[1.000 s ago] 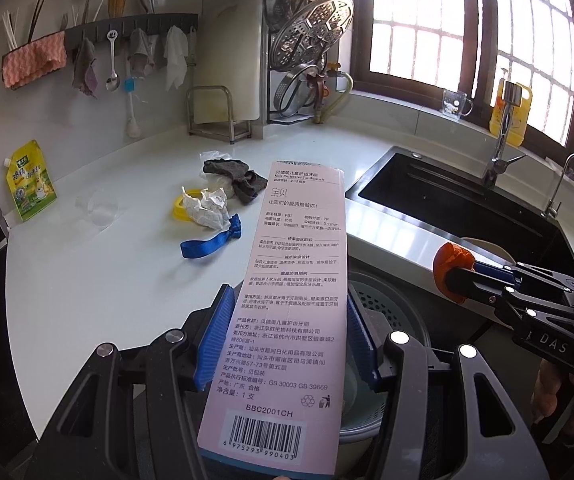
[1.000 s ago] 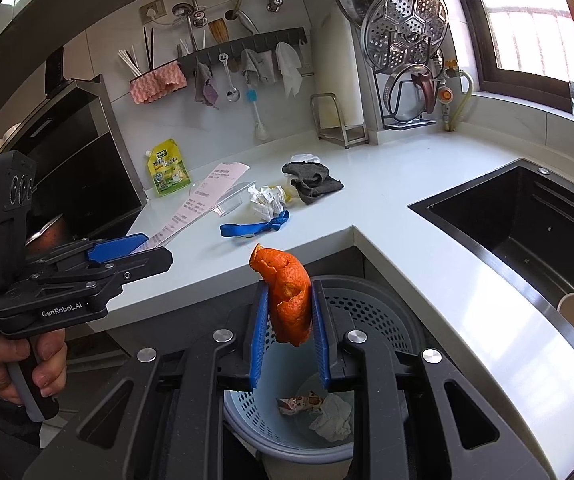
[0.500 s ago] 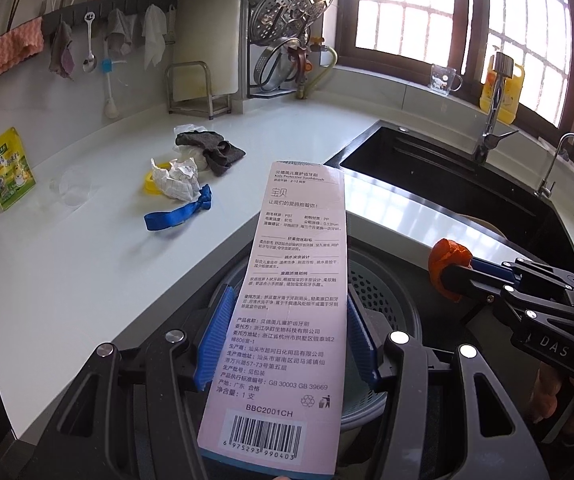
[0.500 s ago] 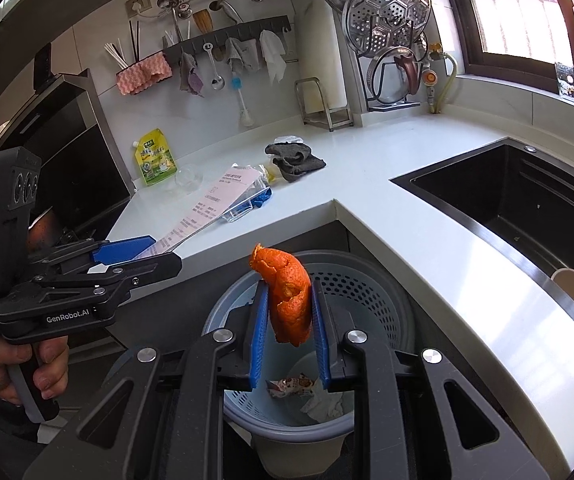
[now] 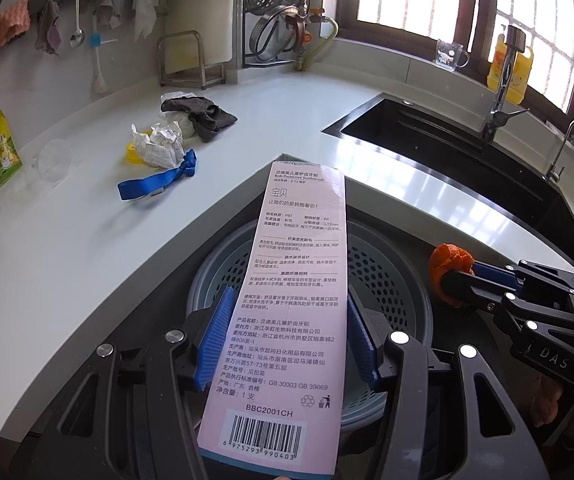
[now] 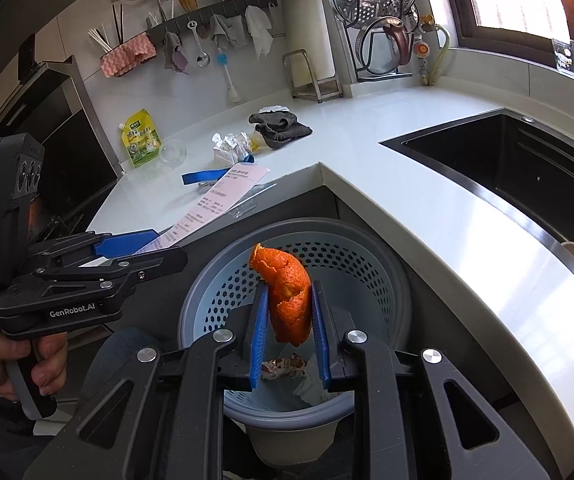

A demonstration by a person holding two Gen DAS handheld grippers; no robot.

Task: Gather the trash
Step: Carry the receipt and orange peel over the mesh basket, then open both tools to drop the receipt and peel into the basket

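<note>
Both grippers were held above the grey perforated trash basket, which stood below the inner corner of the white bench. The left gripper was clenched on a pink toothbrush package card, its upper end reaching over the bench edge. To the right of the basket's middle, the right gripper was clamped on a piece of orange peel. Wrappers were seen at the basket's bottom. Beyond the basket, crumpled paper, a blue strap and a dark cloth lay on the bench.
</note>
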